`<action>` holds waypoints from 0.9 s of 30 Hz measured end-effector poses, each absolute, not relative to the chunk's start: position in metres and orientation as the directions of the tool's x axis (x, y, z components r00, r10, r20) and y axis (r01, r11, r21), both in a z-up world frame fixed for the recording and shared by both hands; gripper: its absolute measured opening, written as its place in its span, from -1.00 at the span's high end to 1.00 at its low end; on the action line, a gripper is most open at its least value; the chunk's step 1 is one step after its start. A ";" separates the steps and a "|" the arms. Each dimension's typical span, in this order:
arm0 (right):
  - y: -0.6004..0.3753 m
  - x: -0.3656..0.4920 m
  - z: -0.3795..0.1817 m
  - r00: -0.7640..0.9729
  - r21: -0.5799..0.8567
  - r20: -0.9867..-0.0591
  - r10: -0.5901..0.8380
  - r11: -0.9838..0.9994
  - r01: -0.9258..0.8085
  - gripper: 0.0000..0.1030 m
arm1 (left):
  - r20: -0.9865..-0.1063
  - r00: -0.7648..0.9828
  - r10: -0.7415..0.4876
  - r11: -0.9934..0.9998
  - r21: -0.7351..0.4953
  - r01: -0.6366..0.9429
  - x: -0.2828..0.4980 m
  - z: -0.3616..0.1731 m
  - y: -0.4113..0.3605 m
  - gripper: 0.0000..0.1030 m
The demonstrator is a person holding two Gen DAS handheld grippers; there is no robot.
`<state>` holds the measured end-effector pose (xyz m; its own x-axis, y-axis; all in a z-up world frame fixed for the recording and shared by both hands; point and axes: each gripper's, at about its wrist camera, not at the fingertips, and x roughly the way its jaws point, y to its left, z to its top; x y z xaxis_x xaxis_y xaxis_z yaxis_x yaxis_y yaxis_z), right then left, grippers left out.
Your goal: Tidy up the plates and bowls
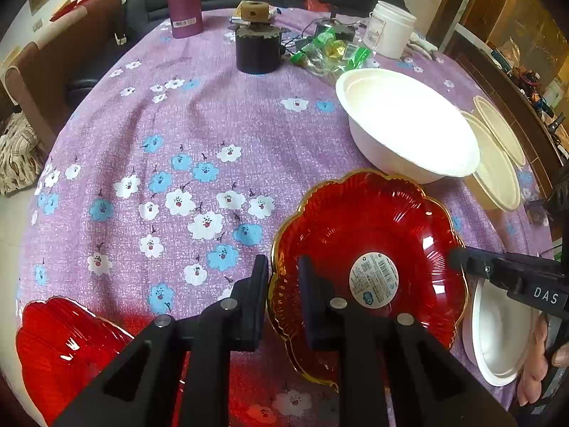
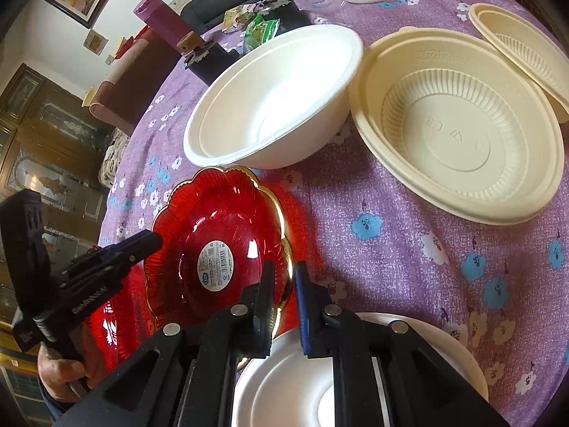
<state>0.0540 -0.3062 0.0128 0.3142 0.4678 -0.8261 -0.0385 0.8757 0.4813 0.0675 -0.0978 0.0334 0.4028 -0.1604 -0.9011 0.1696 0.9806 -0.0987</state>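
Note:
A red glass plate [image 1: 355, 220] with a scalloped gold rim and a round label in its middle is held from two sides. My left gripper [image 1: 283, 270] is shut on its near-left rim. My right gripper [image 2: 284, 281] is shut on the opposite rim and shows in the left wrist view as a black tip [image 1: 458, 258]. The left gripper [image 2: 153, 240] reaches the plate [image 2: 213, 213] from the left in the right wrist view. A second red plate [image 1: 64, 348] lies at the table's near-left edge. I cannot tell whether the held plate touches the cloth.
A deep white bowl [image 1: 409, 124] stands just beyond the plate, with two cream ribbed bowls [image 2: 458, 121] [image 2: 526, 46] to its right. A shallow white bowl [image 2: 284, 373] sits under my right gripper. Farther back stand a maroon bottle [image 1: 183, 0], a dark cup [image 1: 258, 49], a white tub [image 1: 389, 30] and green wrappers.

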 end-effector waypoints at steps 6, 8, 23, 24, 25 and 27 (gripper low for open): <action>-0.308 0.051 0.015 0.337 0.478 -0.822 0.460 0.878 -0.032 0.77 | -0.891 0.423 -0.163 0.980 -0.097 0.174 0.058 0.036 -0.099 0.68; -0.309 0.049 0.018 0.349 0.482 -0.815 0.462 0.876 -0.035 0.77 | -0.889 0.428 -0.162 0.980 -0.095 0.174 0.056 0.037 -0.100 0.68; -0.314 0.032 0.043 0.400 0.556 -0.758 0.516 0.831 -0.018 0.77 | -0.844 0.505 -0.183 0.978 -0.101 0.185 0.035 0.073 -0.092 0.68; -0.312 0.031 0.046 0.403 0.558 -0.754 0.518 0.830 -0.022 0.77 | -0.840 0.510 -0.184 0.978 -0.103 0.183 0.034 0.075 -0.090 0.68; -0.311 0.029 0.050 0.408 0.561 -0.750 0.522 0.828 -0.028 0.77 | -0.836 0.516 -0.184 0.978 -0.103 0.182 0.032 0.078 -0.089 0.68; -0.308 0.023 0.054 0.410 0.561 -0.746 0.524 0.827 -0.036 0.77 | -0.829 0.528 -0.184 0.978 -0.103 0.179 0.028 0.083 -0.084 0.68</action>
